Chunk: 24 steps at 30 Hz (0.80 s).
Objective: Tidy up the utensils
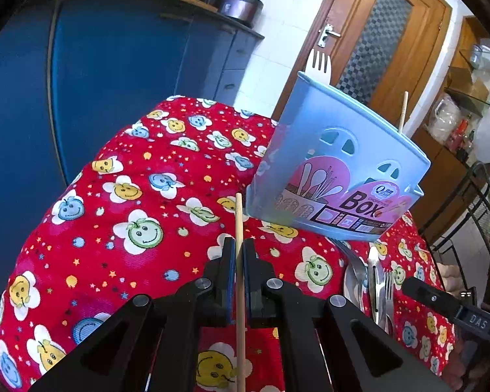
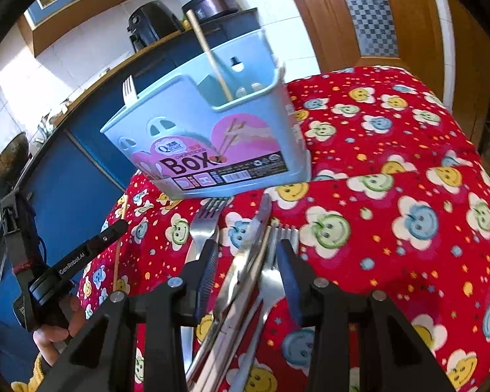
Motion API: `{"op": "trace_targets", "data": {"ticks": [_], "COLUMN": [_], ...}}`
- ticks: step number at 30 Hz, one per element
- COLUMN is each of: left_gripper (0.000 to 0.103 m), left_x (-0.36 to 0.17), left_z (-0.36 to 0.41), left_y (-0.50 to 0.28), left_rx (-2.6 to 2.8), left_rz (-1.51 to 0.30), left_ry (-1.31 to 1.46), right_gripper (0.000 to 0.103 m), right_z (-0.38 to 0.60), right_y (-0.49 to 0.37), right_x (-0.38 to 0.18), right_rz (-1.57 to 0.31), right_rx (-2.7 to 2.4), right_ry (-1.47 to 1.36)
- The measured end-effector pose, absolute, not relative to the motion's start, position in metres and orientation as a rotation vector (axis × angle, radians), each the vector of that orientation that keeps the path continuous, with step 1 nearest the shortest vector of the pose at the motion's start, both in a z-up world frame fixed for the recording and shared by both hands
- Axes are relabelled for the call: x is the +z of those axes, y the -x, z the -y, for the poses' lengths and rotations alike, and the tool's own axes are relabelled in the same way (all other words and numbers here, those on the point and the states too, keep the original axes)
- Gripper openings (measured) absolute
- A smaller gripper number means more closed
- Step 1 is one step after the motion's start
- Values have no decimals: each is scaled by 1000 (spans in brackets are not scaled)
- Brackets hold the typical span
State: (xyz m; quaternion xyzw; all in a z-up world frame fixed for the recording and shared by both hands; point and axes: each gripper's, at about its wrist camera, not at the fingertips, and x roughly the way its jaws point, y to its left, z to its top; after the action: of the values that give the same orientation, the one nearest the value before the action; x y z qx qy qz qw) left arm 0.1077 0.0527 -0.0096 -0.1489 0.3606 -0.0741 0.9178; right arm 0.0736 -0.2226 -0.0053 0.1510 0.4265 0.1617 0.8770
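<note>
Red cloth printed with smiling apples covers the tabletop (image 1: 140, 170), where a pale blue utensil box (image 1: 339, 170) stands toward the far edge, a white plastic fork (image 1: 318, 65) in its left compartment and one wooden chopstick (image 1: 403, 111) upright in its right. At left, the left gripper (image 1: 239, 261) has its fingers (image 1: 229, 271) pressed shut on a second wooden chopstick (image 1: 239, 215), held roughly upright with its tip short of the box front. At right, a loose bundle of metal cutlery (image 2: 245, 261), forks and what looks like a knife, lies on the cloth just before the box, and the right gripper (image 2: 248, 261) straddles it, fingers (image 2: 285, 268) partly apart on either side; whether the pads already bear on the metal cannot be told. The step in hand appears to be delivering the held chopstick to join its mate: it would go best lifted clear of the rim, carried over the right compartment and lowered straight before release, since a tilted entry could catch the wall or tip the light box.
</note>
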Motion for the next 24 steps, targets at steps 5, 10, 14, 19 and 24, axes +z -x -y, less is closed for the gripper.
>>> {"op": "trace_targets", "data": {"ticks": [5,10,14,19,24], "left_gripper": [4,4,4,4,4], "left_x": [-11,-10,-11,-10,-8], "left_z": [-55,-56,-57,-57,-56], "left_y": [-109,-110,-111,-112,-111], "left_rx": [-165,-179,-185,-190,-194], "left_rz": [-743,-741,-739,-739,-736], "left_ry": [306,307,309,313,313], "right_gripper": [40,35,29,22,6], "right_z": [215,207,205,209,220], "right_y": [-95,-116,-125,-128,-126], "right_x": [-7,-14,-19,-22,-20], "right_rz": [-911,-946,-963,-970,-962], "right_rx": [331,318,312,316,343], "right_ry": [-281,-217,-193,-210,-289]}}
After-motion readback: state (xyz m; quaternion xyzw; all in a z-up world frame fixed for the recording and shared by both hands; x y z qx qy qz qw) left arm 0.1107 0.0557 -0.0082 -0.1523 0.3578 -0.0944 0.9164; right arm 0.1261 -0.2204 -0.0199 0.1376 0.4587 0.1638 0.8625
